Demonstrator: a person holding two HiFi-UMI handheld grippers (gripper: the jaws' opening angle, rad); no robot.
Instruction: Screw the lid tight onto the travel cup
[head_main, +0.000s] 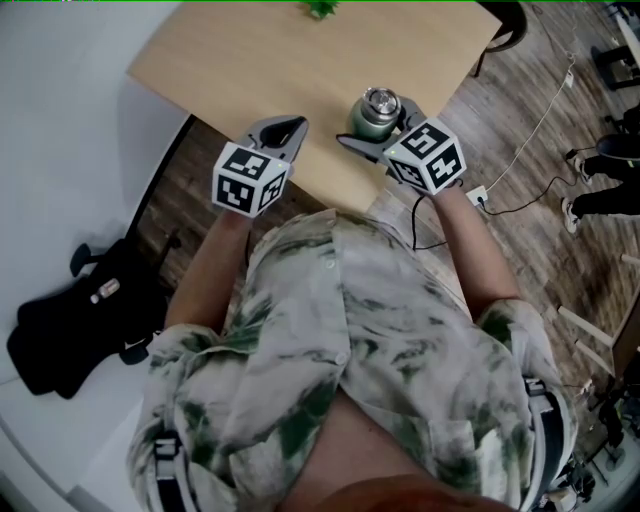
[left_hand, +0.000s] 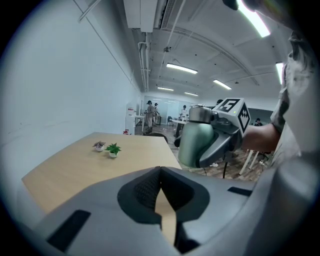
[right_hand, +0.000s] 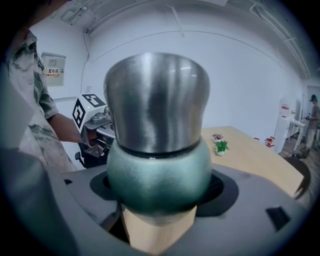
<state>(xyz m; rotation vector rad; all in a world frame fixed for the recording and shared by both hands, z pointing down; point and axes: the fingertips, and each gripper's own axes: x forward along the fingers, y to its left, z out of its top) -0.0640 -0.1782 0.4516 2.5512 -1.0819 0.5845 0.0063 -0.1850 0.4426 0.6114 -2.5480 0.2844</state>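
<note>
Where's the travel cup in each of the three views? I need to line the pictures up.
Head view: travel cup upper centre, by the near edge of the table.
Left gripper view: cup right of centre.
Right gripper view: cup fills the centre, very close.
Shared landmark: small green plant, at the top edge in the head view, left of centre in the left gripper view, right of centre in the right gripper view.

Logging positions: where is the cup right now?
In the head view the cup is right of centre, over the table's near edge, clamped in the right gripper; the shut left gripper is alongside.
</note>
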